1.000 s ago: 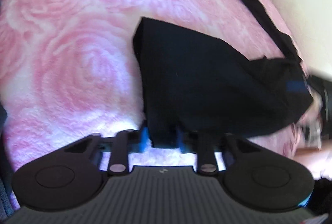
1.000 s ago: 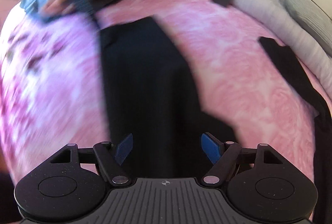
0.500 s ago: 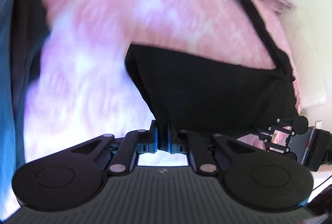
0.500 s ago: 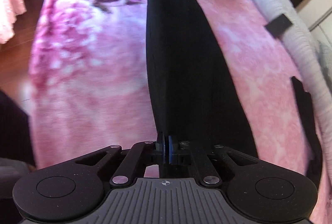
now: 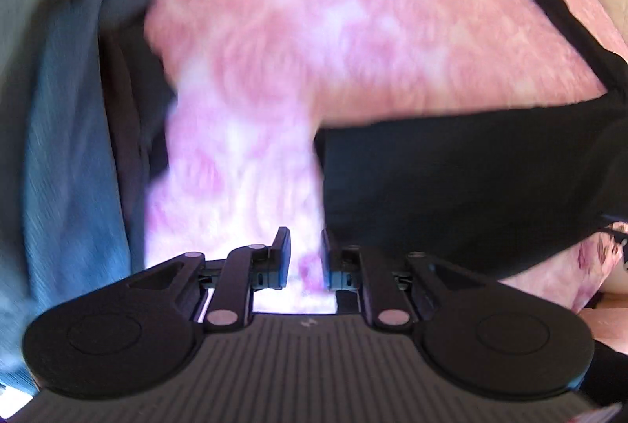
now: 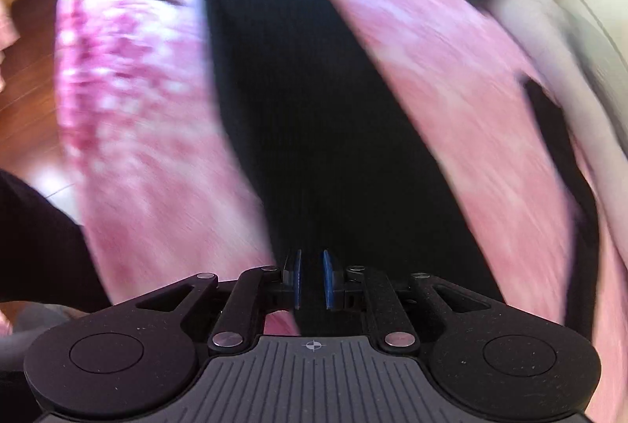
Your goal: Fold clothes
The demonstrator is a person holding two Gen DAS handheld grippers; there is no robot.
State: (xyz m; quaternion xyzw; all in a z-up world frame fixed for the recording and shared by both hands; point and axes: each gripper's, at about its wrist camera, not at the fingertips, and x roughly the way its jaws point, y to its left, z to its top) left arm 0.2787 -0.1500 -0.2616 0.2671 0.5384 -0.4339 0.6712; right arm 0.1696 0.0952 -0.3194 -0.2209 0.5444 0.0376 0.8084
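A pink rose-patterned fleece blanket (image 5: pixel 353 42) bears the folded black cloth garment (image 6: pixel 314 117). The left gripper (image 5: pixel 305 258) is opening, nothing between its jaws, with the garment just beside it. The right gripper (image 6: pixel 311 279) is opening too, narrowly parted over the garment's near end.

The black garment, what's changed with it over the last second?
The left tongs let go of the black garment; their jaws are opening, with only the pink blanket between them. The right tongs closed on its other end and are now opening. The garment still lies on the blanket.
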